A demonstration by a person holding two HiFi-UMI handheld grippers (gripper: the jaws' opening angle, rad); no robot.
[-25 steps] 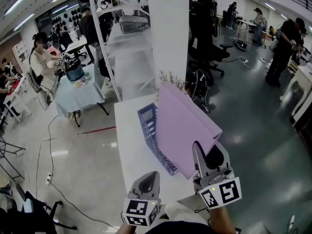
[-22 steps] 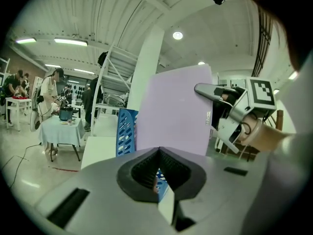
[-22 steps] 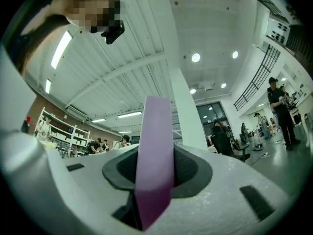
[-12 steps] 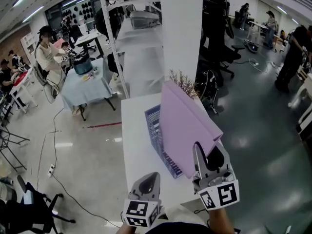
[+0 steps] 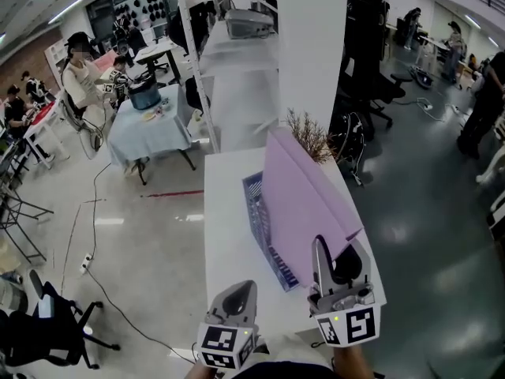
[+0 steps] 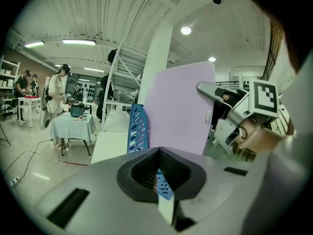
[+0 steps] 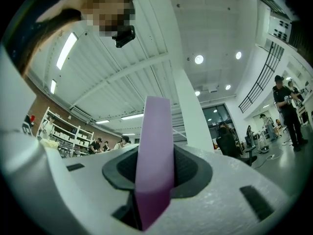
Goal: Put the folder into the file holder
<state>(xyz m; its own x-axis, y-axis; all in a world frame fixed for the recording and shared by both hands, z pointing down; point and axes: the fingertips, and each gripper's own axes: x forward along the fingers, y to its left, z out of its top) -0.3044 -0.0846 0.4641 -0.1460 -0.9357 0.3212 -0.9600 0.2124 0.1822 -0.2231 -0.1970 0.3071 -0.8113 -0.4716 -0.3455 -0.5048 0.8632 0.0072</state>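
We have the right gripper (image 5: 325, 253) clenched on the near corner of the folder (image 5: 300, 196). In the right gripper view the lilac board runs edge-on straight up between the jaws and both pads press on it. Holding one corner lets the sheet stand on edge, which it must do to enter a narrow slot.

From that grip the folder slants away toward eleven o'clock in the head view. Its lower edge runs along the right side of the holder (image 5: 254, 204) and hides part of it. We judge that the folder is not yet in the holder. Whether its edge touches the rim, we cannot tell.

The blue holder stands upright on the white table (image 5: 225, 235), with its open top facing up. A dry sprig (image 5: 306, 131) stands past it at twelve o'clock.

The left gripper (image 5: 239, 292) hangs at about eight o'clock from the right one. Its jaws are drawn together with nothing in them, and only a sliver of the holder shows through the slit. It seems to be kept near so that it can steady the holder if the folder drags it.

We think the next step is to bring the lower edge over a slot and let it sink. The risk is that the edge catches on a divider and tips the light holder.
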